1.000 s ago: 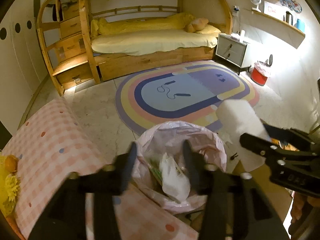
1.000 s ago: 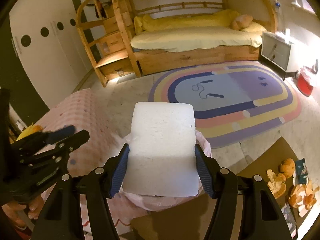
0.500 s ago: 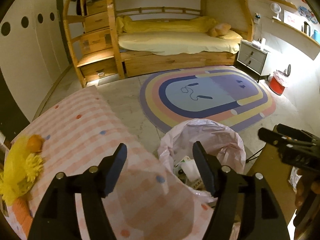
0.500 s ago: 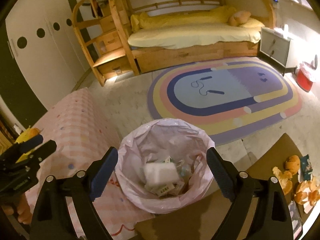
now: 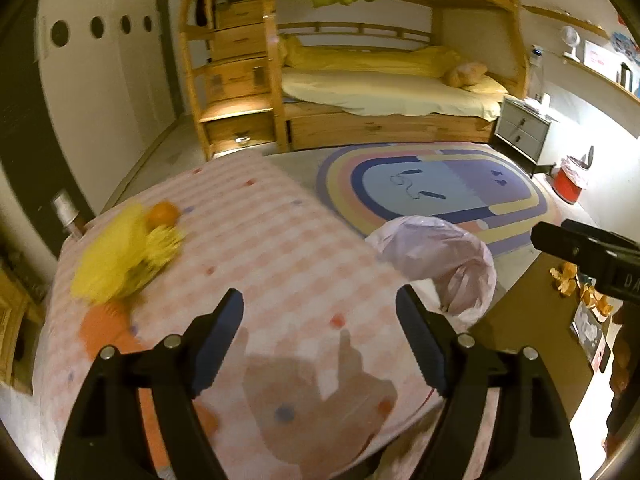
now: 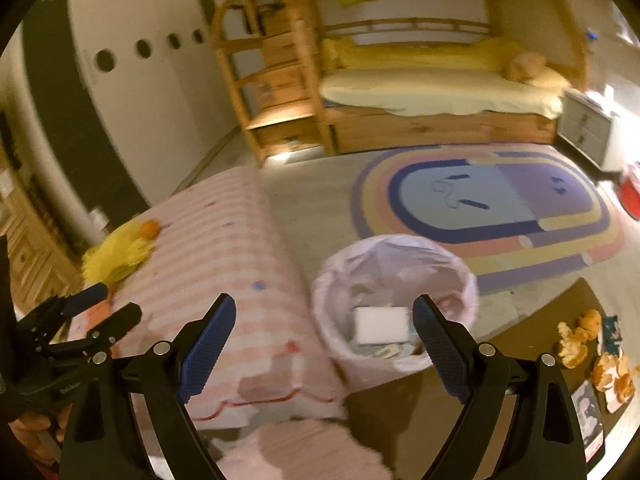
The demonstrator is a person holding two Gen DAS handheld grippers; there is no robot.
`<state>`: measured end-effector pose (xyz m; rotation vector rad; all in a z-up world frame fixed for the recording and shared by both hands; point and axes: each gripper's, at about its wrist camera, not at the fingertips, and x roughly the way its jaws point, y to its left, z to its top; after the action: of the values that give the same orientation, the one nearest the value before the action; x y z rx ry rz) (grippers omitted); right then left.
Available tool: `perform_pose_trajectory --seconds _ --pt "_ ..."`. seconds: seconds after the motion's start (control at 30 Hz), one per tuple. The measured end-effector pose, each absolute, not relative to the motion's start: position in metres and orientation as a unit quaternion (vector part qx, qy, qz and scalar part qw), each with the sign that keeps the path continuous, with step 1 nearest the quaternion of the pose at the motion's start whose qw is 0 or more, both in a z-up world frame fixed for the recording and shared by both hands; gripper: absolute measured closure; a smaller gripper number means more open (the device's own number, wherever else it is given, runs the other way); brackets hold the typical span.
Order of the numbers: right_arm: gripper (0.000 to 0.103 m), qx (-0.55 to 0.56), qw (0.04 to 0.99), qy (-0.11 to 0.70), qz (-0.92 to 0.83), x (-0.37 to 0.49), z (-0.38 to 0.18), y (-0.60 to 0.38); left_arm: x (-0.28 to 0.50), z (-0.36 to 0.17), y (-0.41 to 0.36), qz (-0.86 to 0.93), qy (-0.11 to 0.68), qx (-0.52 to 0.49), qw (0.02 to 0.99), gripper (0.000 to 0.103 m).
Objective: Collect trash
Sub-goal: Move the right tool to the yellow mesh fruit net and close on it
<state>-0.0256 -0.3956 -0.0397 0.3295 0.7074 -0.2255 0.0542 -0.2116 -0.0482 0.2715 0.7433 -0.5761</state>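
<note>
White foam block lying in the pink-lined bin, right gripper fingers spread and empty above it, left gripper fingers spread over the checked cloth

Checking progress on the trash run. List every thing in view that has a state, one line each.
left gripper: open, holding nothing, above the pink checked bed
right gripper: open, holding nothing
trash bin: lined with a pink bag, open on top, partly filled
white block: lying inside the bin on other trash
orange peels: lying loose on the brown table
yellow duck toy: lying on the bed
</note>
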Motion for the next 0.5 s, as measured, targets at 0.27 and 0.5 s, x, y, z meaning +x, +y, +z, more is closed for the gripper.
perform_pose_trajectory --seconds 0.27,0.5 --pt "0.014 0.106 0.93 0.351 -0.03 -0.005 -0.028 -0.319 0.044 -0.05 -0.127 -0.206 0.363 0.105 0.903 0.023" --pt "0.015 0.062 0.935 0.349 0.007 0.027 -0.021 -0.27 0.062 -0.056 -0.055 -0.127 0.376 0.069 0.915 0.023"
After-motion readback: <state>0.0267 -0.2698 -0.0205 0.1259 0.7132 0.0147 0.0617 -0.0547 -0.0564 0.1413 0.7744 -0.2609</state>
